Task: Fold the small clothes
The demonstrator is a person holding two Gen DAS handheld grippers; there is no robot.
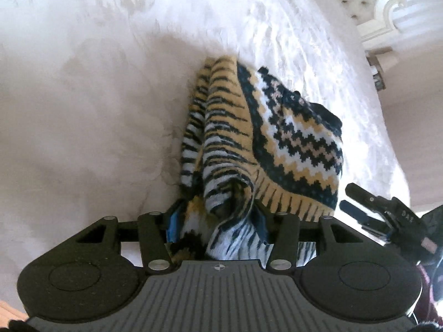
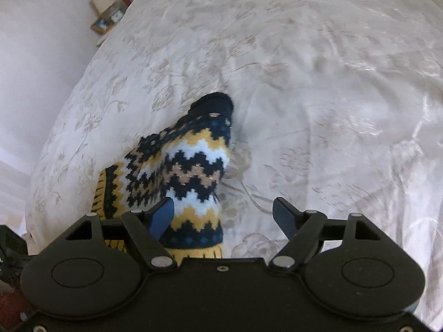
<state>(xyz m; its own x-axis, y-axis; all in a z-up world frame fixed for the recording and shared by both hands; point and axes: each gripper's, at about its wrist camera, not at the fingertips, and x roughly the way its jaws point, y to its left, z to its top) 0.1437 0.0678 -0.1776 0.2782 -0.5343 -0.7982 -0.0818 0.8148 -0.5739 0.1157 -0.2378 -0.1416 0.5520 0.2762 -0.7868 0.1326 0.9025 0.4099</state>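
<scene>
Knitwear in navy, yellow and white zigzag, the small sweater (image 1: 277,138), lies bunched on the white bed cover (image 1: 83,110), one part turned to show its striped inner side. The left tool (image 1: 216,221) holds a fold of this striped fabric between its fingers. The right tool (image 2: 224,215) stands wide; its left finger (image 2: 162,218) is against the sweater's edge, and its right finger (image 2: 285,215) is over bare cover.

Left hand-held gripper (image 1: 216,221) clamped partly closed, right hand-held gripper (image 2: 224,215) spread wide
</scene>
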